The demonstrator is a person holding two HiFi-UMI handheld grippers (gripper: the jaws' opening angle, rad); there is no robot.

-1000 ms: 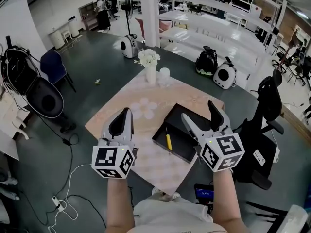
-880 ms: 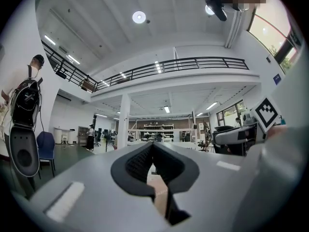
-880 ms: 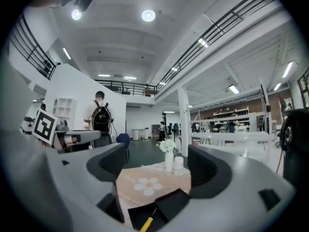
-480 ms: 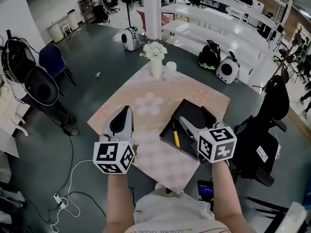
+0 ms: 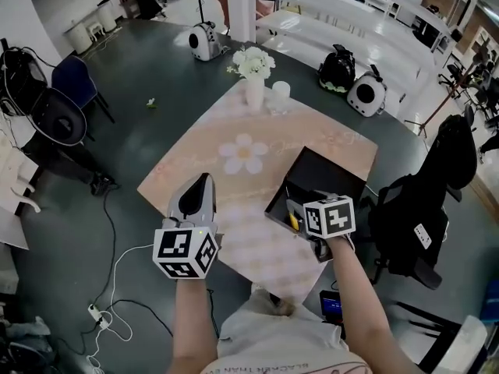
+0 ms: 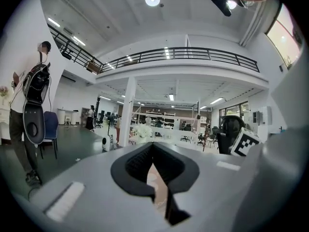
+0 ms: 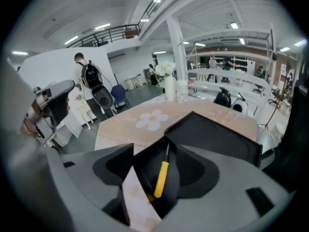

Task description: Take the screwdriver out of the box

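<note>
Right gripper (image 7: 160, 153) is pointing into the black box (image 5: 331, 174), jaws apart and just now narrowing either side of the yellow-handled screwdriver (image 7: 161, 177) lying on the box floor, ungripped; only its own view is showing this, its marker cube (image 5: 328, 216) blocking the head view. Left gripper (image 5: 201, 179) is hovering over the table (image 5: 195, 154), tips together, empty; flower vase (image 5: 254, 92) and cup (image 5: 281, 90) are standing at the far edge.
</note>
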